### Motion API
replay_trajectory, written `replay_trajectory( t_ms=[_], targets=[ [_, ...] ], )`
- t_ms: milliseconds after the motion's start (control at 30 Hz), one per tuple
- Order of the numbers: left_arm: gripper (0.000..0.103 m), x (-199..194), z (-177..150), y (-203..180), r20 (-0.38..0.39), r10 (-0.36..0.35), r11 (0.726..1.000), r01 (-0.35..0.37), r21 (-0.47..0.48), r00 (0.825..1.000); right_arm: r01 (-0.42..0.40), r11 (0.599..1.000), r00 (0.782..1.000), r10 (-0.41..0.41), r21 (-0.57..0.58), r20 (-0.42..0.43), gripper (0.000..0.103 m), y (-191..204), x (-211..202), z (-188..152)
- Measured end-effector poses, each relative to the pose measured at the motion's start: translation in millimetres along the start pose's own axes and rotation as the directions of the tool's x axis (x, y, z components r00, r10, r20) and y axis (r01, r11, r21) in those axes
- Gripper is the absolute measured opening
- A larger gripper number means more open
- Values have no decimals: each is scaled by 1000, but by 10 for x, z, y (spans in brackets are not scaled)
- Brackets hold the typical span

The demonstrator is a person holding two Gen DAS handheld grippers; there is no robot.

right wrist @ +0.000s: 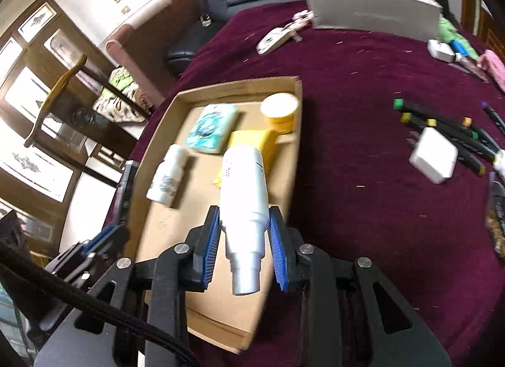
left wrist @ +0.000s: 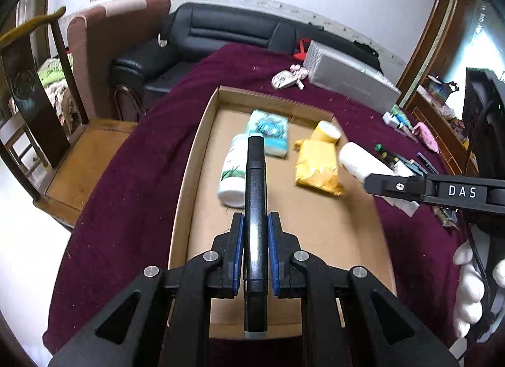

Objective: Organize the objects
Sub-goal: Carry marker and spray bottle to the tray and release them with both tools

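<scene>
My left gripper [left wrist: 255,225] is shut on a black marker [left wrist: 255,196], held lengthwise over the cardboard tray [left wrist: 195,158]. My right gripper [right wrist: 243,221] is shut on a white bottle [right wrist: 244,184], base pointing forward, above the tray's [right wrist: 151,152] right side. In the left wrist view the right gripper and the white bottle [left wrist: 356,162] come in from the right. Lying in the tray are a white bottle with a green label [left wrist: 233,171], a teal tissue pack [left wrist: 270,133], a yellow packet [left wrist: 317,165] and a yellow tub [left wrist: 328,132].
The tray sits on a maroon cloth [right wrist: 363,146]. To the right lie several markers [right wrist: 448,127], a white box [right wrist: 434,155] and small items. A silver box [right wrist: 372,4] and a white device [right wrist: 274,38] lie at the back. A wooden chair [left wrist: 63,146] stands left; a black sofa [left wrist: 221,29] is behind.
</scene>
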State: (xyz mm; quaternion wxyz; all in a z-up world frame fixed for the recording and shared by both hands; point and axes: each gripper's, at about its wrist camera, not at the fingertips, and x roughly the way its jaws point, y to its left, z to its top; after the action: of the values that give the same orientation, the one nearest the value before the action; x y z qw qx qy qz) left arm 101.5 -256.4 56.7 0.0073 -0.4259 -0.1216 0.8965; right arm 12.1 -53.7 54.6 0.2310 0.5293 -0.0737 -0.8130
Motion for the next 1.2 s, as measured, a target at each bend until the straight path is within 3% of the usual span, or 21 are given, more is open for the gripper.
replay_trajectory(
  t_ms=[267, 633, 1200],
  targets=[
    [12, 265, 58, 25, -83, -42, 999, 42, 3, 996, -36, 999, 995, 39, 32, -97, 28, 254, 599, 127],
    [12, 648, 276, 78, -172, -18, 1000, 17, -2, 985, -26, 998, 992, 34, 65, -124, 28, 293, 921, 254],
    [15, 621, 303, 182, -123, -57, 995, 46, -92, 991, -1, 1000, 995, 4, 27, -96, 29, 323, 947, 304]
  ],
)
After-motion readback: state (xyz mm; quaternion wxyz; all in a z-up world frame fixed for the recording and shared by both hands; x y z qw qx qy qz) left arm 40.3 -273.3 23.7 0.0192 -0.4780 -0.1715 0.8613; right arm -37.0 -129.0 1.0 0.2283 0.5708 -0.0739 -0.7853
